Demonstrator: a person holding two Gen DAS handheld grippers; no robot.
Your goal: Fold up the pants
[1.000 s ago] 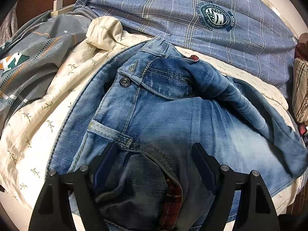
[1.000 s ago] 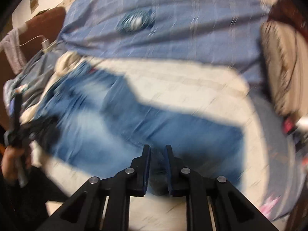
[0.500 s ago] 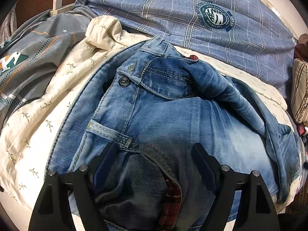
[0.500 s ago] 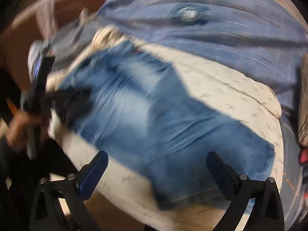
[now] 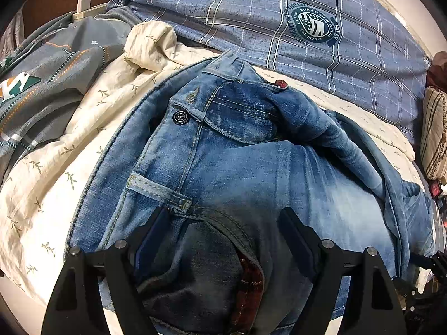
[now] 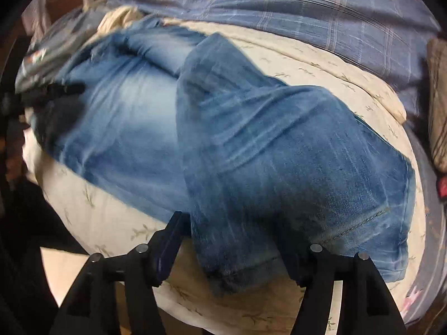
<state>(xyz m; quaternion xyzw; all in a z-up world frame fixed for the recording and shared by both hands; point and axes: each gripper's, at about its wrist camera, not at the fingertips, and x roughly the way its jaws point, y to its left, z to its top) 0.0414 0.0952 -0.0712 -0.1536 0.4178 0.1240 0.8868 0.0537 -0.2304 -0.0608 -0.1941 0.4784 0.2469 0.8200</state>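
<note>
The jeans [image 5: 251,173] lay on a cream leaf-print sheet [image 5: 56,167] on the bed.

Left wrist view: showed the waist end only. Metal button [image 5: 178,117] at 11 o'clock of the pic, belt loop [image 5: 159,189] w/ it. Left gripper [image 5: 223,240] sat at 6 o'clock, jaws wide, bunched waistband betw. them; can't tell if the pads pressed it. Blue plaid blanket [image 5: 279,28] w/ round badge [image 5: 313,25] at 12-1 o'clock. White charger [image 5: 83,1] at 11.

Right wrist view: blurry, showed the leg end instead. One leg lay folded over the other, hems [image 6: 363,223] at 4-5 o'clock. Right gripper [image 6: 232,251] at 6 o'clock, jaws closing, a hem corner betw. them, pads not on it. Left gripper was tiny at 9 o'clock here.
</note>
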